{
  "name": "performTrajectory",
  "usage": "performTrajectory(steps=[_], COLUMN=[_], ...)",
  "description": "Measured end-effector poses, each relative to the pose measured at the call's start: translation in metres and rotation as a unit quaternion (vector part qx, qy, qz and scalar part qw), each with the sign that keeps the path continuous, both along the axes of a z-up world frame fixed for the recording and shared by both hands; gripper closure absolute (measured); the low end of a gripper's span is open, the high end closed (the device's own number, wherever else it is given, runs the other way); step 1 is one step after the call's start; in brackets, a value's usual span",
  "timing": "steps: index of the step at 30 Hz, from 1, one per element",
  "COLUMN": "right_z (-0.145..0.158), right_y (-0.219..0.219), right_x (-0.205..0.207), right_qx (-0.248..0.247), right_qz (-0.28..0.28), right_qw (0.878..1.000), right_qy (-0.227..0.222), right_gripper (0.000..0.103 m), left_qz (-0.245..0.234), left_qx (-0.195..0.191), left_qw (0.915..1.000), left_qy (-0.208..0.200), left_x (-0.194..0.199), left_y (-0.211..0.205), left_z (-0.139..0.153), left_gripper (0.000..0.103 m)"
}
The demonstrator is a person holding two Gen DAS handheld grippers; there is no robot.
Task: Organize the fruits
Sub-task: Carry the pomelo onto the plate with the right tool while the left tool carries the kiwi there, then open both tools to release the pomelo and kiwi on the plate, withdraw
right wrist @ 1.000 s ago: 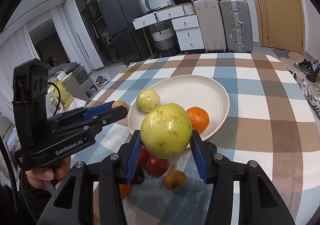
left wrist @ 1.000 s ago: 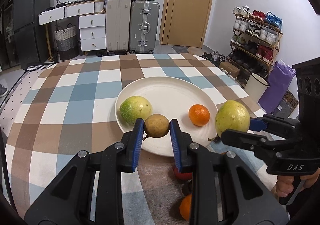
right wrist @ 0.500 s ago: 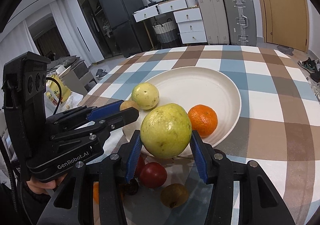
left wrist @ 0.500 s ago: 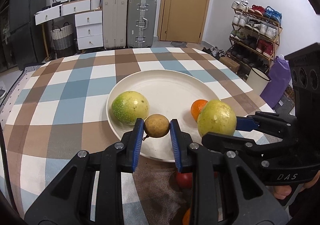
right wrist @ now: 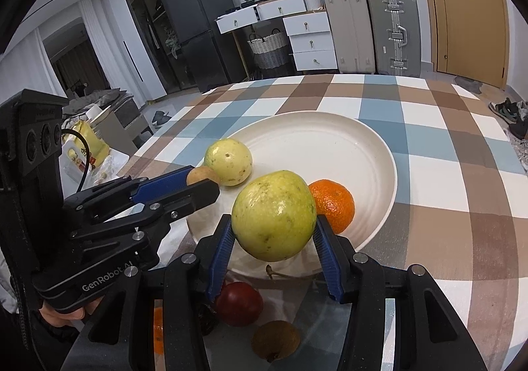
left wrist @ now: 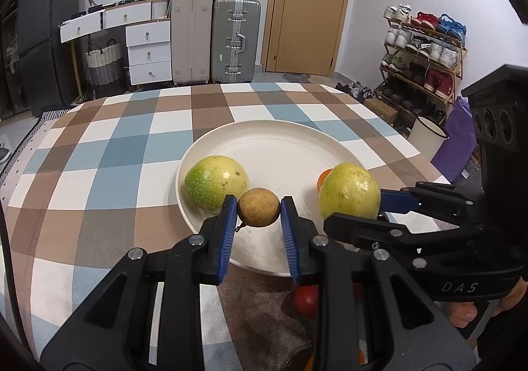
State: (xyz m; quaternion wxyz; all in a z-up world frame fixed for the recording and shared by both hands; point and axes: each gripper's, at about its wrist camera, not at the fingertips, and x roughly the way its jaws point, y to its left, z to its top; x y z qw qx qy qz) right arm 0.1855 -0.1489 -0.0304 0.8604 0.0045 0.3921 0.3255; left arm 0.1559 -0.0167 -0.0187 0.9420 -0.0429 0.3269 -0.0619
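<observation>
Left gripper (left wrist: 259, 207): blue pads clamped on a small brown fruit (left wrist: 259, 207), held over the near rim of the white plate (left wrist: 283, 153). Just left of it, a green-yellow fruit (left wrist: 216, 182) lies on the plate, apparently touching the brown fruit's edge.

Right gripper (right wrist: 274, 232): pads clamped on a large yellow-green fruit (right wrist: 274, 215), held above the plate's near edge. Behind it, to its right, an orange (right wrist: 333, 201) sits on the plate.

On the checked tablecloth (right wrist: 445, 173) below the right gripper: a red fruit (right wrist: 240, 303), a brown fruit (right wrist: 276, 339) and part of a second orange (right wrist: 158, 331), all off the plate.

A hand (right wrist: 67, 313) grips the left gripper's handle.
</observation>
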Motion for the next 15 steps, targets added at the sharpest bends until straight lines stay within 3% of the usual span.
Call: performTrajectory(steps=[5, 15], right_z=[-0.003, 0.011], right_y=[0.001, -0.012], right_x=[0.002, -0.007], right_qx=[-0.014, 0.012], right_qz=[-0.008, -0.016], right_qw=[1.000, 0.999], right_qy=[-0.006, -0.030], right_gripper=[0.053, 0.052], left_qz=[-0.001, 0.007], left_qx=[-0.001, 0.000], left_qw=[1.0000, 1.0000], left_qy=[0.003, 0.004], left_x=[0.002, 0.001], left_y=[0.002, 0.004], left_z=[-0.001, 0.000], left_gripper=[0.079, 0.076])
